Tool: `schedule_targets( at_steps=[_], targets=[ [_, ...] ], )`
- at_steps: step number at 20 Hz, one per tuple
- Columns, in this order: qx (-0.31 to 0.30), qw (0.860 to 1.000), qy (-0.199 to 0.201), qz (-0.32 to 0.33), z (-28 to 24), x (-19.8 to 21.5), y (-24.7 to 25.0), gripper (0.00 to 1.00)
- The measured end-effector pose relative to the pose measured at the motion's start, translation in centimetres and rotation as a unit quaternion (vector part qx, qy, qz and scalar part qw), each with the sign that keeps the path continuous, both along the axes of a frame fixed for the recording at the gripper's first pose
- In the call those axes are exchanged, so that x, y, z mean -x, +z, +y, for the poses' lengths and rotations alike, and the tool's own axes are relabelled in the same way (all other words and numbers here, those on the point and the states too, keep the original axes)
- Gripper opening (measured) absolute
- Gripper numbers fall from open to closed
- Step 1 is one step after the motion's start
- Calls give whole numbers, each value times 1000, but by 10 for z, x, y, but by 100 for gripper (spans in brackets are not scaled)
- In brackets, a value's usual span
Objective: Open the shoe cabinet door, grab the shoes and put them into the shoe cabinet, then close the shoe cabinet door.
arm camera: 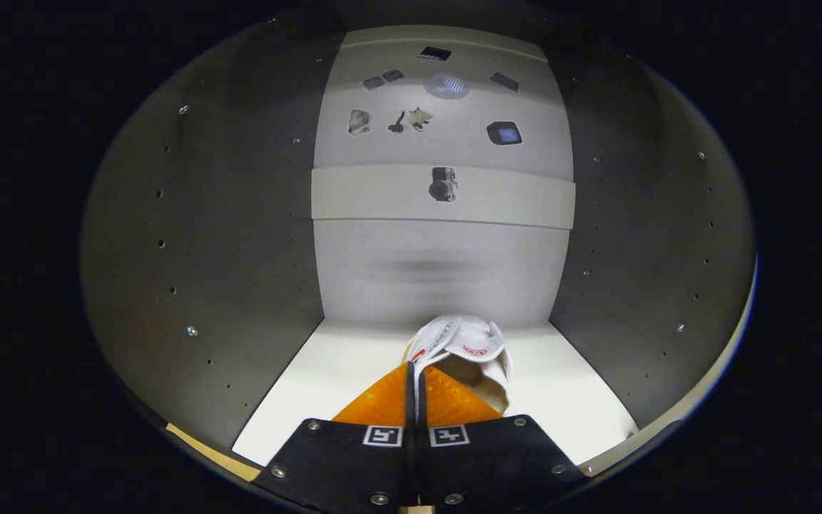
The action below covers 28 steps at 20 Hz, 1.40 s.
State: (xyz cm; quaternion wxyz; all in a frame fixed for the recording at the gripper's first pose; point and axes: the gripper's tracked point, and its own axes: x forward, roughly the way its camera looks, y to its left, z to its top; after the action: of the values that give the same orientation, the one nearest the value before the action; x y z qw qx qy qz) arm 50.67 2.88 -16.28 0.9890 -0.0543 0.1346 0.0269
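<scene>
I see my gripper [415, 375] clamped on the white shoe [469, 357], low inside the shoe cabinet [240, 235], near its back wall.

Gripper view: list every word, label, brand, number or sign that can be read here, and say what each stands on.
No text can be read.
Shoe, gripped at its edge by the shut claw: a small red mark on the tongue, too blurred to read.
Claw body: two square black-and-white coded markers, patterns, no words.
Cabinet back wall: small stickers, pictures, too small to read any lettering.
</scene>
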Motion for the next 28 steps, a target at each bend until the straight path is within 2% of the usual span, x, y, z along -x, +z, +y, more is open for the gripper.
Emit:
schedule_targets(
  at_steps=[5, 9, 11, 12, 14, 20, 26, 28],
  targets=[
    [7, 1000, -3, 1, 0, 2, -2, 4],
    [9, 1000, -10, -2, 2, 3, 0, 16],
    [18, 1000, -12, -10, 2, 6, 4, 29],
    [21, 999, -14, -24, 2, 8, 12, 45],
    [17, 998, -18, -57, 3, 11, 31, 57],
    [-1, 997, -19, -70, -3, 40, 54, 65],
    [12, 995, -20, -102, -11, 112, 90, 78],
    [14, 993, -23, -111, -16, 141, 102, 80]
  ],
)
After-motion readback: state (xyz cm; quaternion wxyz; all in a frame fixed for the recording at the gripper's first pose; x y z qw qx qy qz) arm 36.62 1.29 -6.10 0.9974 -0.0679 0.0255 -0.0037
